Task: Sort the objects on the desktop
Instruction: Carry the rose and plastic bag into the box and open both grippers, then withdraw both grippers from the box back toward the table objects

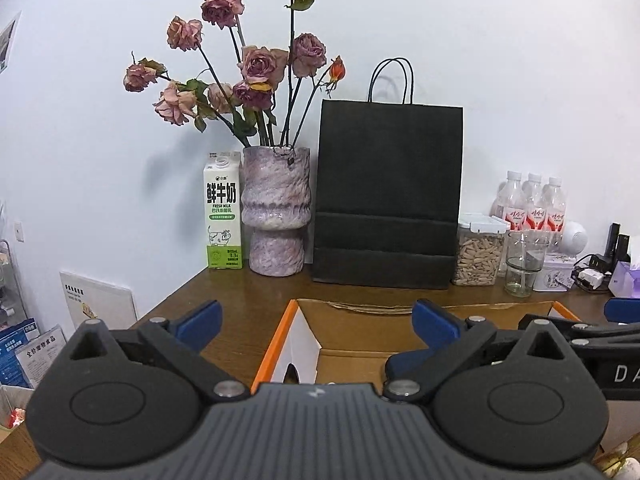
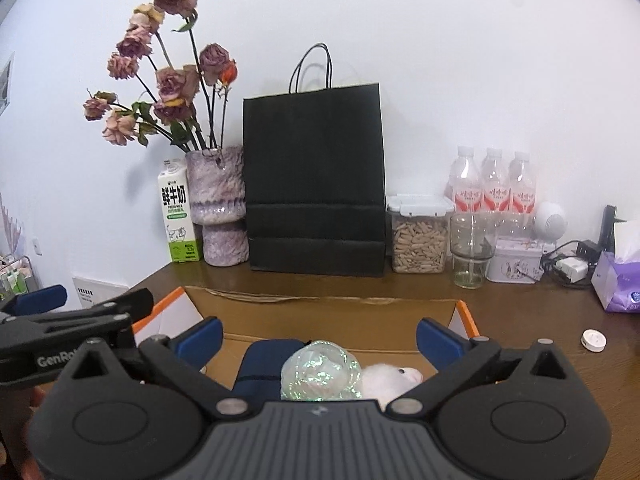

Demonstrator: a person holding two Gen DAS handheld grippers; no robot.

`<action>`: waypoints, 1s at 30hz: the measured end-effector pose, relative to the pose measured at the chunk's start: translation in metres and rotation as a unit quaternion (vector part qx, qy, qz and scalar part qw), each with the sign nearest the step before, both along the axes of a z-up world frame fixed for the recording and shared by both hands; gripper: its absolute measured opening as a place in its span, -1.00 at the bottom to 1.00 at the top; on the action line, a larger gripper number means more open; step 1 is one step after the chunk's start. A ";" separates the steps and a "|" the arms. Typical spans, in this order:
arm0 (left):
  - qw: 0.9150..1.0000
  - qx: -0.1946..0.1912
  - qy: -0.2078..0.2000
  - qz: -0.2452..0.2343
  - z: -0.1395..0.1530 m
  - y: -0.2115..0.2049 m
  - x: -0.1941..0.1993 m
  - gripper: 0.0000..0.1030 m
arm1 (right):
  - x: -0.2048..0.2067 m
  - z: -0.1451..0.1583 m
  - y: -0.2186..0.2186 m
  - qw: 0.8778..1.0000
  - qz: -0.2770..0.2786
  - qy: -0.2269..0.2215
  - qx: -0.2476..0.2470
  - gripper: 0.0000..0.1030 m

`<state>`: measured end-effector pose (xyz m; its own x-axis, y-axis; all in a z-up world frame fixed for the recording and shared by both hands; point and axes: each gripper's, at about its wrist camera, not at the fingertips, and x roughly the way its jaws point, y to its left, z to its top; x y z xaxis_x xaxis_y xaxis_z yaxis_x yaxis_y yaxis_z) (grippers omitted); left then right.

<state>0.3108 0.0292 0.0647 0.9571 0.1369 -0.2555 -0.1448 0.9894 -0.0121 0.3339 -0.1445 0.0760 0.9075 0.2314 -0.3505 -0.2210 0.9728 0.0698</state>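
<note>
both wrist cams facing bag (image 1: 387, 196)

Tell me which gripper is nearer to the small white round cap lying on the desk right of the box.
Right. The right gripper hangs open over the cardboard box, with the white cap just beyond the box's right side. The left gripper, also open, sits over the box's left end, farther away.

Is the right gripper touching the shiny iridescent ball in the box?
Apart. The right wrist view shows the right gripper open wide, its blue fingertips out to either side of the iridescent ball with clear cardboard box showing between.
</note>
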 end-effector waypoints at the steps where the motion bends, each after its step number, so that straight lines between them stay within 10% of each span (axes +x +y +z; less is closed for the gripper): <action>1: 1.000 -0.001 -0.002 0.000 0.001 0.000 -0.001 1.00 | -0.001 0.002 0.000 1.000 0.000 -0.002 -0.001 1.00; 30: 0.999 -0.020 -0.030 -0.004 0.041 0.016 -0.113 1.00 | -0.125 0.037 -0.010 0.999 0.025 -0.041 -0.025 1.00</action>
